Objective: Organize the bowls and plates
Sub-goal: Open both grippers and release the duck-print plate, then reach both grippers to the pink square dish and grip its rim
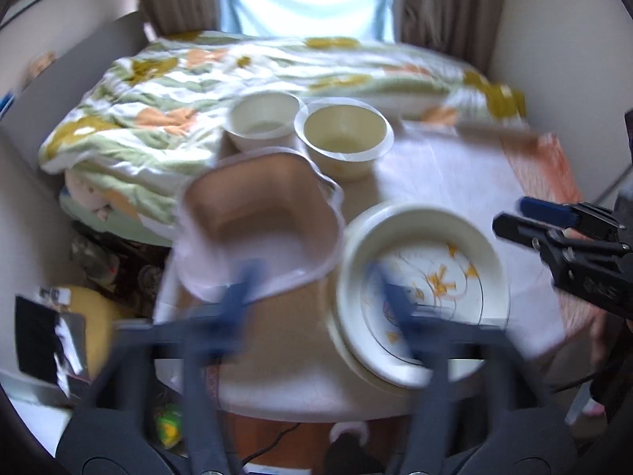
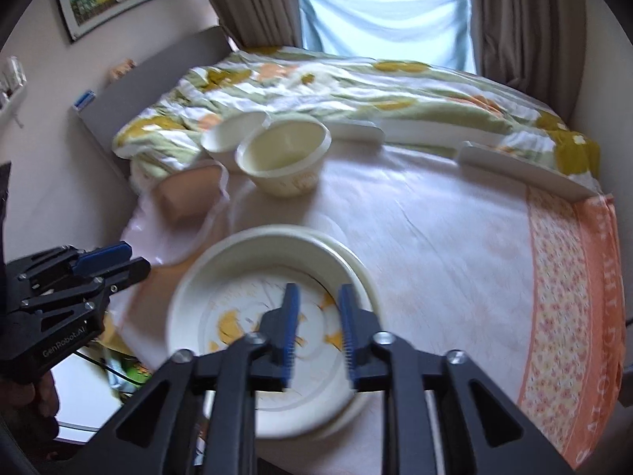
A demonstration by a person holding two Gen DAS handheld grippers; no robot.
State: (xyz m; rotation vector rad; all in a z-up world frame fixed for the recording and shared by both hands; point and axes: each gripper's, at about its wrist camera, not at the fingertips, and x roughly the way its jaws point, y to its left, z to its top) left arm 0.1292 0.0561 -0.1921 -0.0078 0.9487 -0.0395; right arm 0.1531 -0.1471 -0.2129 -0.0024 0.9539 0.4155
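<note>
A deep cream plate with orange flowers [image 1: 435,245] [image 2: 237,277] lies on top of another plate at the table's near edge. Two cream bowls [image 1: 265,118] [image 1: 344,138] stand side by side at the far side, also seen as the left bowl [image 2: 233,134] and the right bowl [image 2: 285,158]. A clear plastic container [image 1: 257,229] [image 2: 190,194] sits left of the plates. My left gripper [image 1: 316,289] [image 2: 136,259] hovers wide open over the gap between container and plates, blurred. My right gripper [image 2: 318,332] [image 1: 510,215] hangs open above the plate, holding nothing.
A white cloth with an orange patterned border [image 2: 561,277] covers the table. White raised edges [image 2: 514,166] line its far side. Behind it is a bed with a floral quilt [image 1: 158,111], then curtains and a window. Clutter lies on the floor at the left [image 1: 99,316].
</note>
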